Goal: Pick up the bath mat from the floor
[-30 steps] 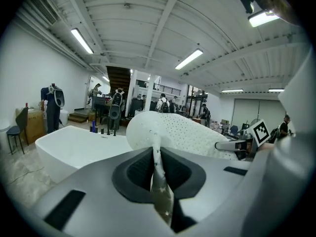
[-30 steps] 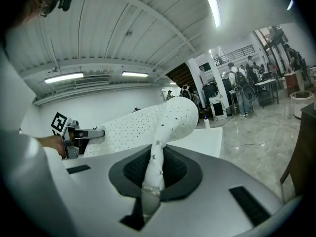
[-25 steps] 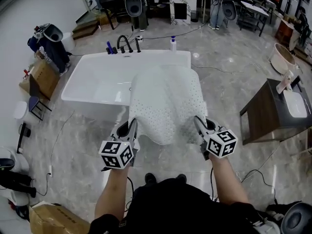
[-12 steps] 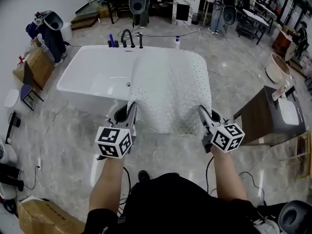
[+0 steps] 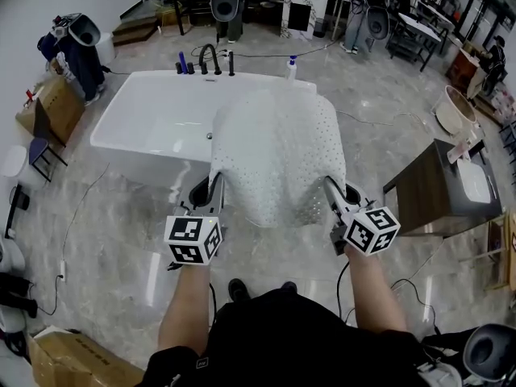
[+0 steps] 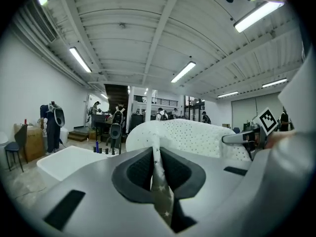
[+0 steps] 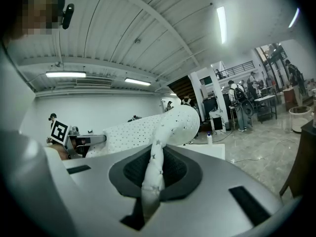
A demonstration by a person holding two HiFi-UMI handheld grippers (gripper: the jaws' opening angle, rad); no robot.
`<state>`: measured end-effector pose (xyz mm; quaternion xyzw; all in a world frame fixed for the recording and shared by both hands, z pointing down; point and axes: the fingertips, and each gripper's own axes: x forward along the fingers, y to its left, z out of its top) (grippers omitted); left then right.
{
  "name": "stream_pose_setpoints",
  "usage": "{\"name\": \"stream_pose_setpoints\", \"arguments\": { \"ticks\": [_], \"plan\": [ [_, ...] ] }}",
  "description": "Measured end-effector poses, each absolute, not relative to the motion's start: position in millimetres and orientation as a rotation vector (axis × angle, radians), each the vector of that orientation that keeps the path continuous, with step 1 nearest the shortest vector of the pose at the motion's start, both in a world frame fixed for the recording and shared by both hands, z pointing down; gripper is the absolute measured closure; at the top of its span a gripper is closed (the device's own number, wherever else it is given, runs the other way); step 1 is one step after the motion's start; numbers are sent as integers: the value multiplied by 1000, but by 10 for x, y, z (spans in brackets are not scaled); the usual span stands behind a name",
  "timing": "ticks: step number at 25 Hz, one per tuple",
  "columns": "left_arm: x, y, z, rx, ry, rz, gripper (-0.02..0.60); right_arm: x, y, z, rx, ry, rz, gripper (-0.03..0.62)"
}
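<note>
Left claw [image 5: 218, 181], right claw [image 5: 329, 186] on one mat [image 5: 278, 143]

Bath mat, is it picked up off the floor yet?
Mostly. Done: the bath mat is up off the floor. In hand: the left gripper and right gripper each pinch a near corner, holding it over the bathtub. Left: maybe nothing, though I cannot tell whether its far end rests on it.

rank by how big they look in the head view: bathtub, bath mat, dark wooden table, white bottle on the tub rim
1. bathtub
2. bath mat, a close second; it is held nearer the camera, so these two are unsure
3. dark wooden table
4. white bottle
</note>
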<state>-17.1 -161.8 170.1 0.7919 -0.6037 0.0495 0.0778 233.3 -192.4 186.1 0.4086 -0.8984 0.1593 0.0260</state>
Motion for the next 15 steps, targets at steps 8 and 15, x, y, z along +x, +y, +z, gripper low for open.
{"name": "stream_pose_setpoints", "arguments": {
  "ticks": [8, 15],
  "plan": [
    [-205, -1569, 1793, 2353, -1789, 156, 546, 2361, -1877, 1881, 1286, -2782, 503, 557],
    [-208, -1527, 1815, 2348, -1788, 169, 546, 2412, -1856, 1901, 1292, -2784, 520, 557]
  ]
}}
